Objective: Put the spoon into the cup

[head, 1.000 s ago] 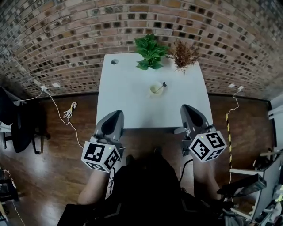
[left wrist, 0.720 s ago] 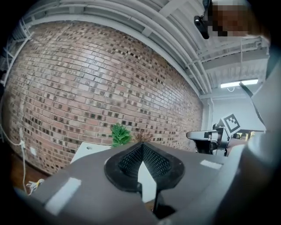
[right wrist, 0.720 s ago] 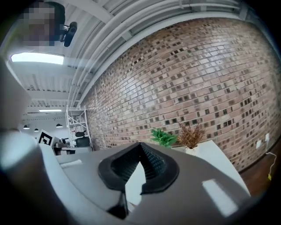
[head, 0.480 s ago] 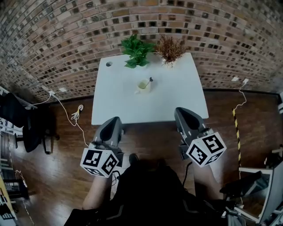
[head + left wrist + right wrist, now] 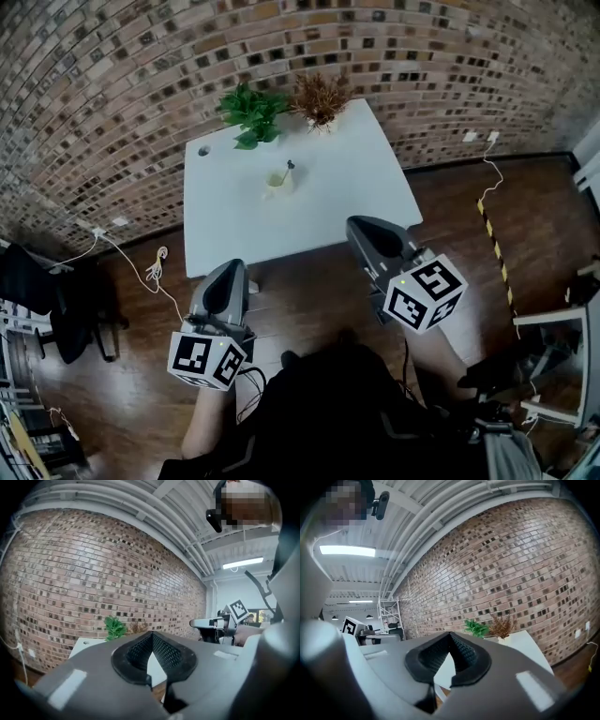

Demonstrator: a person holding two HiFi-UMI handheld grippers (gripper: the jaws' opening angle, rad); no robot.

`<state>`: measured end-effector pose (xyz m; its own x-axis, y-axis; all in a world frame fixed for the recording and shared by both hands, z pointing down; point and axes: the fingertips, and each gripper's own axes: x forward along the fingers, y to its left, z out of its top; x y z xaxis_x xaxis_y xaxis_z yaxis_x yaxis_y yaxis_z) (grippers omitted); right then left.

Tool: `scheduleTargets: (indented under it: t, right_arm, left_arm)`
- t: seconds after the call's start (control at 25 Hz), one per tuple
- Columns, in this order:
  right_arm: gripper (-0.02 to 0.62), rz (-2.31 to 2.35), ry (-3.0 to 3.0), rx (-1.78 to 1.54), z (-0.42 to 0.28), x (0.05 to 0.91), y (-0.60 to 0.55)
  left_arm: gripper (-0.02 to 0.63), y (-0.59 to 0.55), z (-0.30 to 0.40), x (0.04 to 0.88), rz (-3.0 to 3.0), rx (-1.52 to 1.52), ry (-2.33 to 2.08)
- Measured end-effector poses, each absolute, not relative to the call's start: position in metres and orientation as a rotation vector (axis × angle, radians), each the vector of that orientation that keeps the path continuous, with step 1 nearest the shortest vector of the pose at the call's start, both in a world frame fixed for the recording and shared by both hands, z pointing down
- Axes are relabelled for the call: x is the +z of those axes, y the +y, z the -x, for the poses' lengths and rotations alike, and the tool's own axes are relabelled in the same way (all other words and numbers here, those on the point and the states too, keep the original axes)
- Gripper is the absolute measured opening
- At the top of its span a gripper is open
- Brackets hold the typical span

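Observation:
A pale cup [image 5: 277, 181] stands near the middle of the white table [image 5: 319, 202], and a spoon [image 5: 287, 170] leans in it with its dark handle end sticking up. Both grippers hang over the wooden floor on the near side of the table, well short of the cup. My left gripper [image 5: 228, 268] is shut and empty; its ribbed pads [image 5: 161, 649] meet at the tip. Off the table's near right corner, my right gripper [image 5: 360, 226] is shut too, with nothing held. Neither gripper view shows the cup.
A green plant [image 5: 250, 112] and a dried brown plant [image 5: 319, 97] stand at the table's far edge against the brick wall. A cable hole [image 5: 202, 150] marks the far left corner. Cables [image 5: 155, 267] lie on the floor at left, beside a dark chair [image 5: 42, 295].
Both grippers have drawn back from the table edge and now hang over the floor. The table, with the cup and spoon unmoved on it, has slid up and left in the view.

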<state>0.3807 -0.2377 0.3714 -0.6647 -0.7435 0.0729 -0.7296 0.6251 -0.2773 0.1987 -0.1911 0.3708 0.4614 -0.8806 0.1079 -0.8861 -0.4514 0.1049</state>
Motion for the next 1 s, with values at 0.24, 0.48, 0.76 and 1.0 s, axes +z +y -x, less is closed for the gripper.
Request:
scheduleTargets:
  t: [0.24, 0.48, 0.76, 1.0]
  right_arm:
    - [0.006, 1.288, 2.789, -0.491, -0.346, 0.379, -0.224]
    - [0.006, 1.317, 2.776, -0.473, -0.343, 0.373, -0.217]
    - [0.006, 1.326, 2.790, -0.427, -0.342, 0.367, -0.209]
    - [0.006, 1.336, 2.799, -0.406, -0.341, 0.364, -0.209]
  left_arm:
    - [-0.006, -0.183, -0.170, 0.374, -2.612, 0.072, -1.546]
    - [-0.006, -0.177, -0.170, 0.374, -2.633, 0.071, -1.508]
    - [-0.006, -0.172, -0.174, 0.377, -2.629, 0.075, -1.491]
    - [-0.006, -0.172, -0.169, 0.374, -2.611, 0.060, -1.503]
